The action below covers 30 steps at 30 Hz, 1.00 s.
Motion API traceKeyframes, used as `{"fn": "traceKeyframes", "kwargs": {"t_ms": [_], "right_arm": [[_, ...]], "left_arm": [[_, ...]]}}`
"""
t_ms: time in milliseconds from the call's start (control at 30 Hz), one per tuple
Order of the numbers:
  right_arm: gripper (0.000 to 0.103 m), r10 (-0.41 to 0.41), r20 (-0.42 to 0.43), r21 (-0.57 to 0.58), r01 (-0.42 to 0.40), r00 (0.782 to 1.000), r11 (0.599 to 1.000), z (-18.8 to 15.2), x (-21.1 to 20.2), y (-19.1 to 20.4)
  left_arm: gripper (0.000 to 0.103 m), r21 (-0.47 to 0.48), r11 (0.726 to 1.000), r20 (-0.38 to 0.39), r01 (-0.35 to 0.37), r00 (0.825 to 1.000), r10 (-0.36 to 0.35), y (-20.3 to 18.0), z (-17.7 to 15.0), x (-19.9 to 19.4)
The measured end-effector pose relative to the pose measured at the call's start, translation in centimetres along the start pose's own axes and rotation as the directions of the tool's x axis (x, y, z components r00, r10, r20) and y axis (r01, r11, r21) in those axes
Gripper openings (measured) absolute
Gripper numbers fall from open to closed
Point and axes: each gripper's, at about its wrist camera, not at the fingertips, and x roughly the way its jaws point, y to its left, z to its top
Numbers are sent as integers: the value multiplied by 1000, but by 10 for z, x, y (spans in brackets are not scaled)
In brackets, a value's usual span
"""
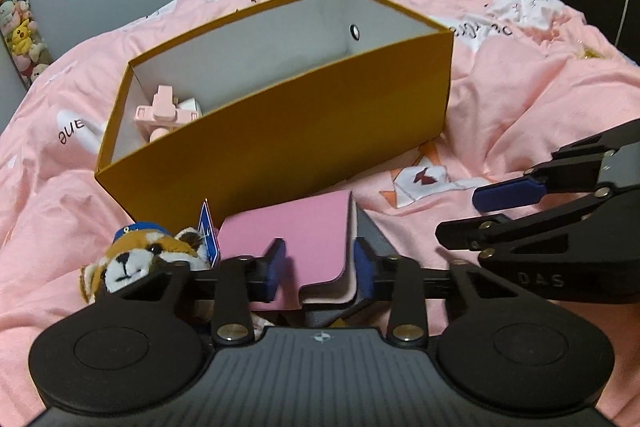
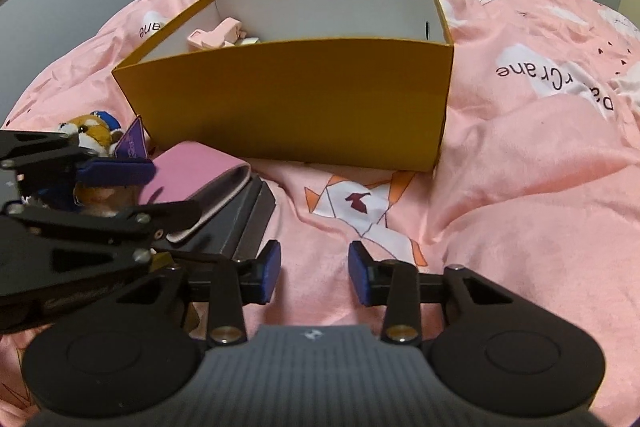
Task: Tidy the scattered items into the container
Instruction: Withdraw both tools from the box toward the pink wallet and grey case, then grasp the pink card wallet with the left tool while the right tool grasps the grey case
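pink leather-look wallet [image 1: 298,227] lies on a dark flat box [image 1: 370,231] on the bed [image 1: 520,75], at about six o'clock from the yellow-brown box [image 1: 280,131] that serves as the container. the left gripper [image 1: 318,269] has its blue fingers [image 1: 276,267] on either side of the wallet's near end, partly closed; whether the pads already press on it i cannot tell from either view. a plush fox [image 1: 136,263] sits touching the wallet at its nine o'clock side, still outside the container. pink plastic toy [image 1: 160,109] already rests inside, at the container's left end.

the right gripper [image 2: 314,273] hangs over bare bedding at three o'clock of the wallet, fingers [image 2: 270,271] partly apart with nothing between them.

the step in hand looks like taking hold of the wallet. next the left fingers need to close firmly on the wallet alone, not the dark box beneath, then lift and carry it toward twelve o'clock over the container's near wall. the plush and the dark box would follow.
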Motion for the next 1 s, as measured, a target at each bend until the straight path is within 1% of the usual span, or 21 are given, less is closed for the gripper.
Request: {"fn": "traceKeyframes", "kwargs": {"t_ms": [33,100,200,367,700,867,933,967,1000], "right_arm": [[42,3,-2,-3,-3,1000,1000,0,1,0],[42,11,-8,-5,-11,1000,1000,1,4,1],[42,25,-6,-3,-25,1000,1000,2,4,2],[42,85,8,4,-85,996,996,5,1,5],[42,179,-33,41,-177,983,983,10,12,13],[42,237,-66,104,-229,969,968,14,26,12],[43,264,-78,132,-252,961,959,16,32,11],[44,275,-84,147,-261,958,954,17,36,11],[48,283,-90,159,-267,955,951,18,40,10]], "left_arm": [[31,0,1000,5,3,1000,-3,1,-1,0],[24,-2,1000,22,9,1000,-9,2,-3,-2],[17,-8,1000,41,9,999,-9,5,-4,-8],[12,-49,999,53,-1,999,4,16,-9,-23],[6,-150,986,81,-67,994,80,45,-17,-52],[6,-221,973,73,-71,993,89,61,-26,-61],[2,-237,968,69,-78,993,97,64,-31,-64],[2,-241,967,65,-86,992,104,65,-33,-65],[2,-247,965,63,-88,992,106,66,-36,-66]]}}
